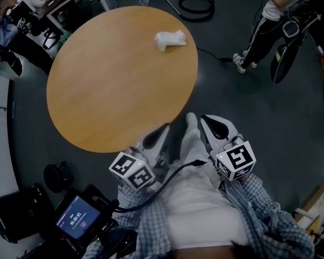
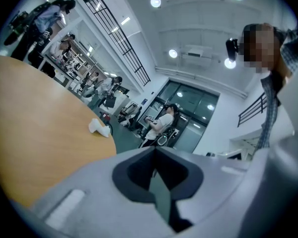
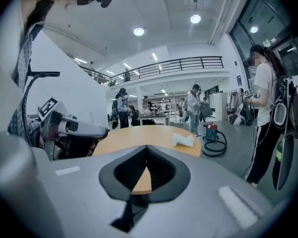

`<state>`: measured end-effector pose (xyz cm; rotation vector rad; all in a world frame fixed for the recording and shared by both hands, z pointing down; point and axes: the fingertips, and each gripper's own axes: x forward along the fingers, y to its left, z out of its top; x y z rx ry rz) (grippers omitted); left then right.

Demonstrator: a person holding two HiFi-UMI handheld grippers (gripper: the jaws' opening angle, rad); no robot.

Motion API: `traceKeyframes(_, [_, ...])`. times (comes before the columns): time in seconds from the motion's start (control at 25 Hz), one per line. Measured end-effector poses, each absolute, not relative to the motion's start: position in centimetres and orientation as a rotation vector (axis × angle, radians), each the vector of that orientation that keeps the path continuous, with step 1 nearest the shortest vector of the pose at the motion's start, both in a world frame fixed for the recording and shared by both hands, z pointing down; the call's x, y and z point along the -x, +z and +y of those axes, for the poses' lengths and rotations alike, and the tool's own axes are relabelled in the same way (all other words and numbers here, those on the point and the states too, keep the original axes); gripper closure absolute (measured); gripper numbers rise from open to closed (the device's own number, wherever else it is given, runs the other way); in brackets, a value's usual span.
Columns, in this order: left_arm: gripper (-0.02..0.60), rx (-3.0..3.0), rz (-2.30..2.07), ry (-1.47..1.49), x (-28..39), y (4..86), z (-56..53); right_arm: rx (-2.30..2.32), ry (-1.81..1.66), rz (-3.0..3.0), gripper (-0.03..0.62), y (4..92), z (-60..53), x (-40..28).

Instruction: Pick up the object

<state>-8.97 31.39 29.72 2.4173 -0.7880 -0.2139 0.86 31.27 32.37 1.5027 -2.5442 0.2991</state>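
The left gripper hovers off the near edge of the round table, jaws pressed together on nothing, and the white object lies well apart from it — across the tabletop near the far right rim, its long axis crosswise to the reach. The right gripper, likewise closed and empty, sits just beside the left; neither looks clearly nearer, though the right gripper view has the object almost dead ahead — a long forward reach, I judge
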Motion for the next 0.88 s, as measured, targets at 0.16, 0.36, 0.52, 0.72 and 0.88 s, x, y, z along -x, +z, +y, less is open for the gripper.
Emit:
traceKeyframes(0.16, [0.580,-2.371,-0.894,-0.222,8.4,30.5,27.3,-1.451,0.303,-2.543,0.589,33.2,26.0,-2.4])
traceKeyframes(0.36, [0.580,-2.314,-1.015,-0.195,8.3,31.7,20.5,-1.404,0.338,-2.554,0.588,33.5,17.8,-3.8])
traceKeyframes(0.52, [0.578,-2.239,-1.139,-0.175,8.6,32.4,14.6,-1.404,0.418,-2.514,0.588,34.4,11.7,-5.5])
traceKeyframes(0.72, [0.527,-2.192,-1.244,-0.133,8.7,33.7,8.1,-1.375,0.449,-2.467,0.563,36.0,5.3,-6.5])
traceKeyframes(0.88, [0.447,-2.160,-1.282,-0.097,8.0,35.1,3.6,-1.328,0.486,-2.439,0.503,37.7,1.1,-6.5])
